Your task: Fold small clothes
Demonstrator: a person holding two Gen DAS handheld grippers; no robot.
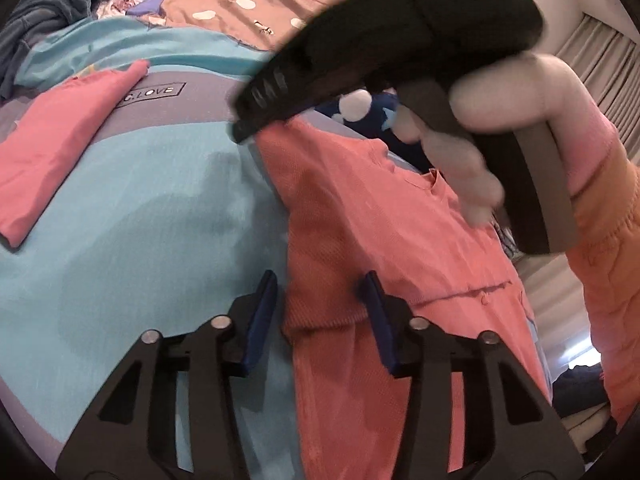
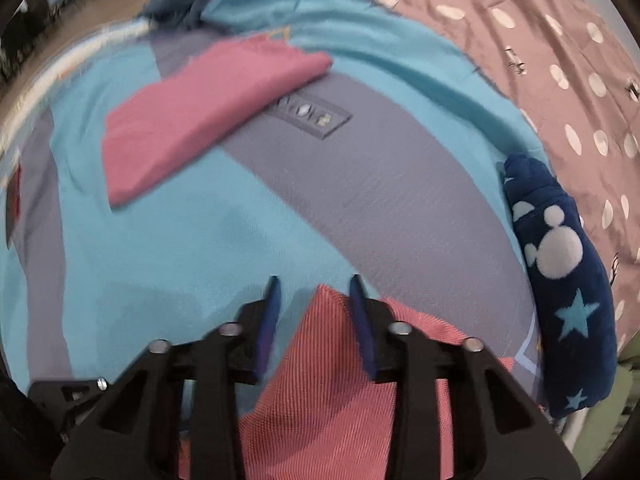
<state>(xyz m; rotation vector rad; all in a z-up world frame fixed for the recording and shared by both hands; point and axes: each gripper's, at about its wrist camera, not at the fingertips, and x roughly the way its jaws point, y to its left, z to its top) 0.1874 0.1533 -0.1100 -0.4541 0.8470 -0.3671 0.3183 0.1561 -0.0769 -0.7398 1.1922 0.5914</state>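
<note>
A coral knit garment (image 1: 360,216) lies spread on the bed (image 1: 140,208), near a folded pink piece (image 1: 60,136). The fabric looks light, limp and ribbed (likely to sag and crease), so hems and corners are the best holds. Left tool (image 1: 320,316) stands part-open over a hem; right tool (image 2: 314,312) appears narrowly parted around a corner.
</note>
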